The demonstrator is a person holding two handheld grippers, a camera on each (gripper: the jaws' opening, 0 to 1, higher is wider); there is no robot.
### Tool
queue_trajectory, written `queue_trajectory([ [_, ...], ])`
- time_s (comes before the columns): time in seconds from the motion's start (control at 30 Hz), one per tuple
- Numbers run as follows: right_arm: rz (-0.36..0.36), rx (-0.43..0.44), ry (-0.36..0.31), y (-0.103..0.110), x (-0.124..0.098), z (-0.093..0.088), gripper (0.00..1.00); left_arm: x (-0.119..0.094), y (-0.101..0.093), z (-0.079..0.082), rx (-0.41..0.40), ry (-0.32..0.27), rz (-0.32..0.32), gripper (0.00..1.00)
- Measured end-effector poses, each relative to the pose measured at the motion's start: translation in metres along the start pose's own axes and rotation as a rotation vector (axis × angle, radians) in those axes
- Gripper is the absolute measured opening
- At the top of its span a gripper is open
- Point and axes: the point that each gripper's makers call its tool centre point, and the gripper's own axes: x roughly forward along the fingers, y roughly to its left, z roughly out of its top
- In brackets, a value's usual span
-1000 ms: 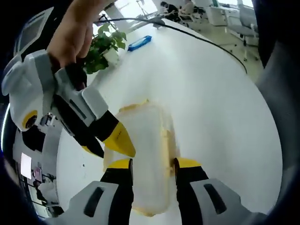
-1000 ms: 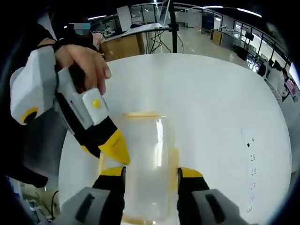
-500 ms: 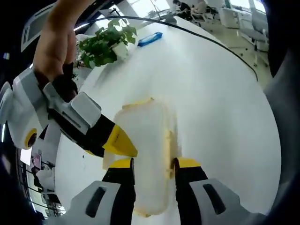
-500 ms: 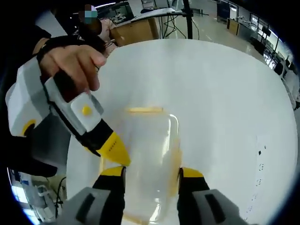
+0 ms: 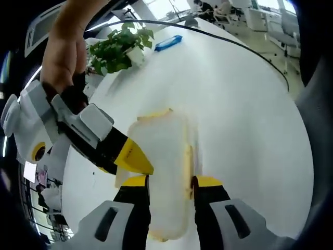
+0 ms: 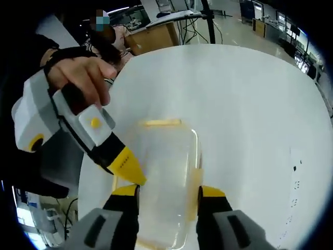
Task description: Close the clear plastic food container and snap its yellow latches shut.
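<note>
Two claws spread astride clear container (image 5: 162, 172) on white table (image 5: 244, 114), potted plant (image 5: 115, 48) and blue object (image 5: 167, 43) beyond.

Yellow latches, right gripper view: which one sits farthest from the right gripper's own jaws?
The short-end latch on the far edge of the clear container, lying crosswise. The long-side latch runs lengthwise beside one jaw of the right gripper.
</note>
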Motion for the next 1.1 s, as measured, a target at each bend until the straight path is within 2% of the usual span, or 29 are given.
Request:
queue_trajectory([
  [0.2,-0.023,0.026,0.015,0.004,-0.002,0.003,0.45,-0.004,0.000,0.002,0.025,0.002,-0.025,0.31],
  [0.33,-0.099,-0.054,0.061,-0.004,-0.010,0.001,0.49,-0.010,-0.002,0.002,-0.007,0.023,-0.065,0.30],
  [0.37,-0.091,-0.038,0.047,-0.002,-0.012,0.004,0.47,-0.013,-0.001,0.003,-0.002,0.019,-0.061,0.26],
  [0.43,-0.094,-0.030,0.021,-0.002,-0.017,0.009,0.48,-0.017,0.000,0.005,0.014,0.011,-0.067,0.26],
  [0.6,-0.101,-0.056,0.061,0.004,-0.012,0.001,0.47,-0.020,-0.004,0.010,-0.002,0.003,-0.069,0.29],
  [0.8,-0.111,-0.058,0.043,0.007,-0.018,0.005,0.48,-0.020,-0.005,0.014,-0.028,-0.006,-0.074,0.35],
  [0.93,-0.124,-0.061,0.018,0.007,-0.023,0.013,0.49,-0.019,-0.002,0.009,-0.031,0.011,-0.071,0.38],
  [1.1,-0.138,-0.079,0.033,0.008,-0.023,0.011,0.48,-0.022,0.001,0.004,-0.038,0.027,-0.080,0.39],
])
